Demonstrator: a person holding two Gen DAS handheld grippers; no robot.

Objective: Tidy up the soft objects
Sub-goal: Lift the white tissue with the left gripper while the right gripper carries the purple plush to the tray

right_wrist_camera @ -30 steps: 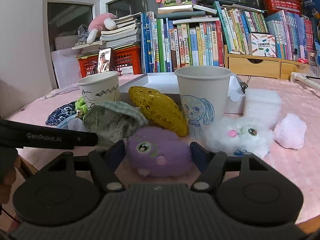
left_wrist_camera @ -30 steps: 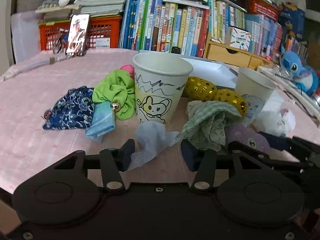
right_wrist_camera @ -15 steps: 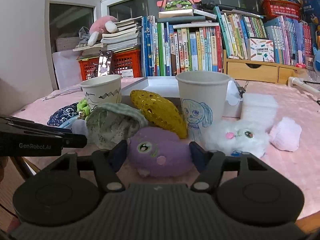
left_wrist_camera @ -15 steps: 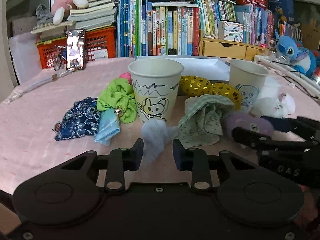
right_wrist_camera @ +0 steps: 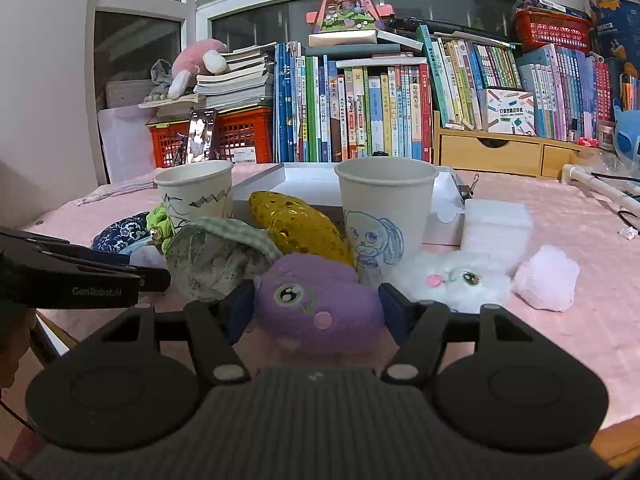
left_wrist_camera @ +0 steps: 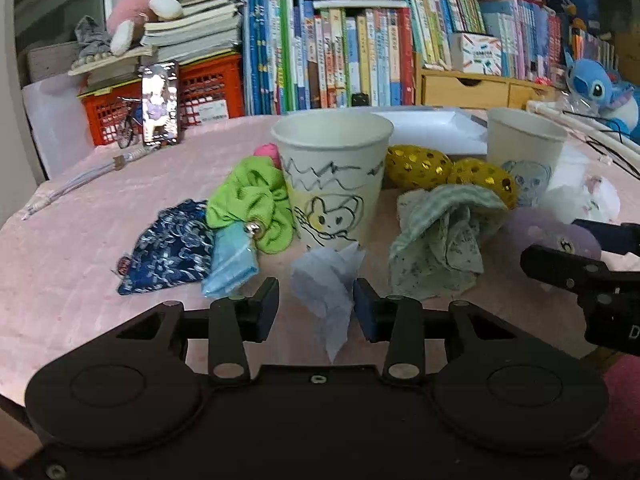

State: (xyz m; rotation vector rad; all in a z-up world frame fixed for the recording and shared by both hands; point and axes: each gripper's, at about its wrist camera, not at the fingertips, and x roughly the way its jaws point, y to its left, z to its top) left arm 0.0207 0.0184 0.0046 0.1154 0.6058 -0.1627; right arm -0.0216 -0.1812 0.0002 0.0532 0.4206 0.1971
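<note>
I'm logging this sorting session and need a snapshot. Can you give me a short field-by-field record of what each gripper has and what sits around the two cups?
left gripper: jaws just opening, pale blue cloth between them, left pad clear of it
right gripper: closed on purple plush
left cup: upright, mouse-like drawing; green scrunchie beside it
right cup: upright, blue puppy-like drawing; white plush beside it
between cups: gold spotted item, green patterned cloth
surface: pink tablecloth

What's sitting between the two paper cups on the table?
In the right wrist view, a gold sequined pouch lies between the zigzag cup and the dog cup; the white tray shows behind it.
</note>
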